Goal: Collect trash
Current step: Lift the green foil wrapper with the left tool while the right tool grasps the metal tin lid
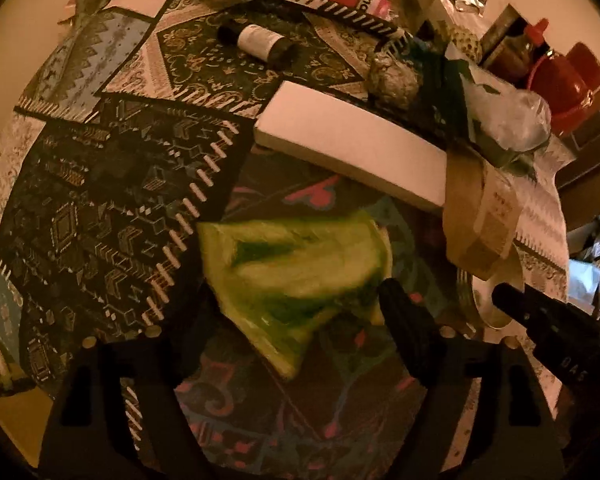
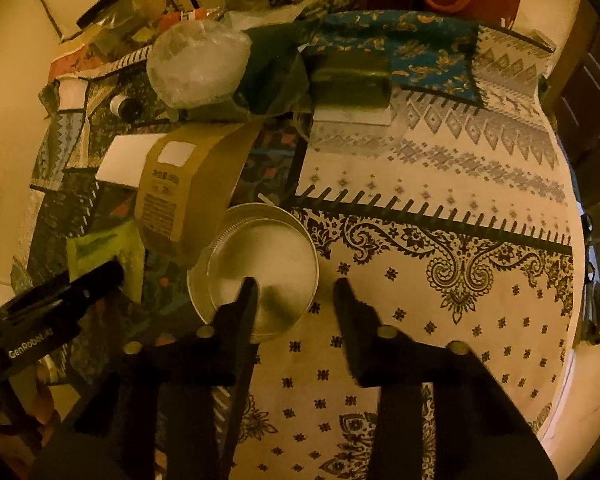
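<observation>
A crumpled green wrapper [image 1: 292, 276] lies on the dark patterned tablecloth [image 1: 100, 216]. My left gripper [image 1: 296, 304] hangs over it, open, with the wrapper between its fingers and no pad pressing on it. To the right sits a shallow round metal lid [image 2: 260, 264], hollow side up. My right gripper [image 2: 294, 284] points down at the lid, one finger inside it and the other outside its right rim. A gap shows between pads and rim, so it is open. The same lid [image 1: 488, 312] appears at the right edge of the left wrist view.
A white box [image 1: 352, 152], a brown paper sleeve [image 2: 188, 184], a dark bottle [image 1: 256, 40], a foil ball [image 1: 392, 76] and a clear plastic tub [image 2: 196, 64] crowd the far side. A green jar [image 2: 352, 76] lies on its side. The table's edge [image 2: 568, 320] curves at right.
</observation>
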